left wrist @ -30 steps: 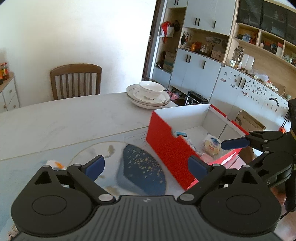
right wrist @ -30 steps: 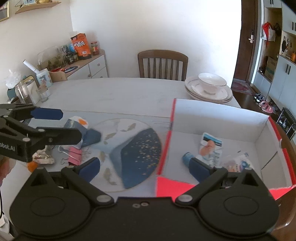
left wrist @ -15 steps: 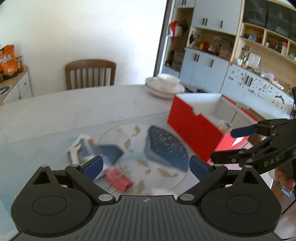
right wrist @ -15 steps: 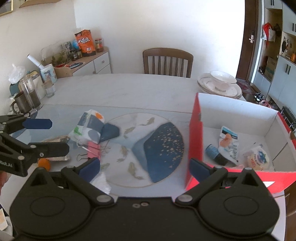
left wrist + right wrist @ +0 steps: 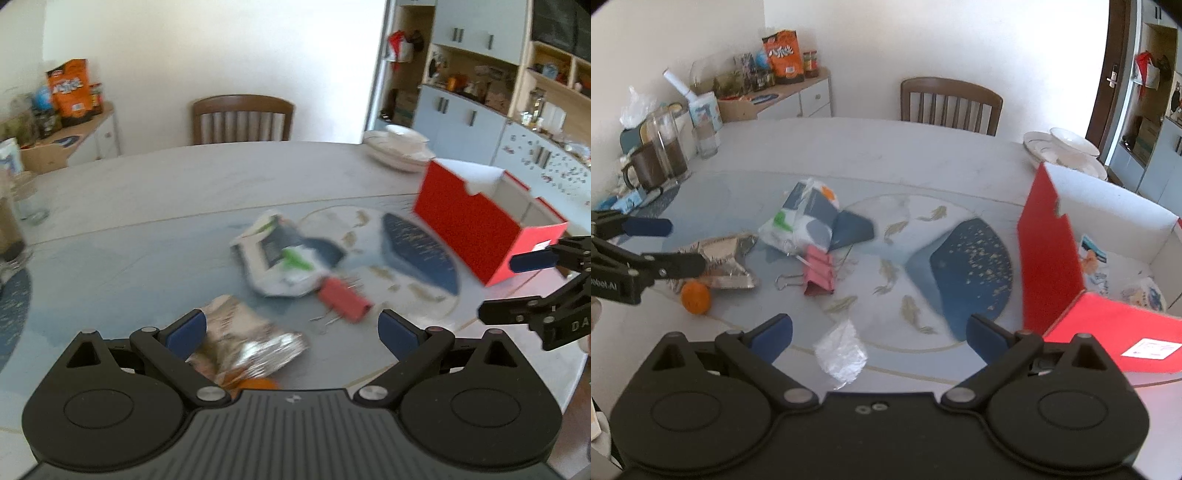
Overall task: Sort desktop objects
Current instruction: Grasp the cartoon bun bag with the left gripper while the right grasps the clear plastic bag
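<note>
Loose items lie on the glass-topped table: a crumpled silver foil wrapper (image 5: 243,339) (image 5: 724,258), a small orange (image 5: 255,384) (image 5: 696,297), a pink binder clip (image 5: 343,301) (image 5: 819,269), a white-and-blue packet (image 5: 284,258) (image 5: 809,221) and a clear plastic scrap (image 5: 842,354). My left gripper (image 5: 291,332) (image 5: 672,245) is open, hovering over the foil wrapper and holding nothing. My right gripper (image 5: 880,332) (image 5: 508,288) is open and empty, just above the plastic scrap. The red box (image 5: 469,229) (image 5: 1049,251) stands to the right, with packets (image 5: 1093,258) inside.
A stack of plates with a bowl (image 5: 1067,147) sits behind the box. A glass jug and a mug (image 5: 653,162) stand at the table's left. A wooden chair (image 5: 951,103) is at the far side. A sideboard with snacks (image 5: 775,88) lines the left wall.
Both grippers have moved left, away from the red box. The left one went from beside the box to over the foil wrapper and orange. Both stayed open.
</note>
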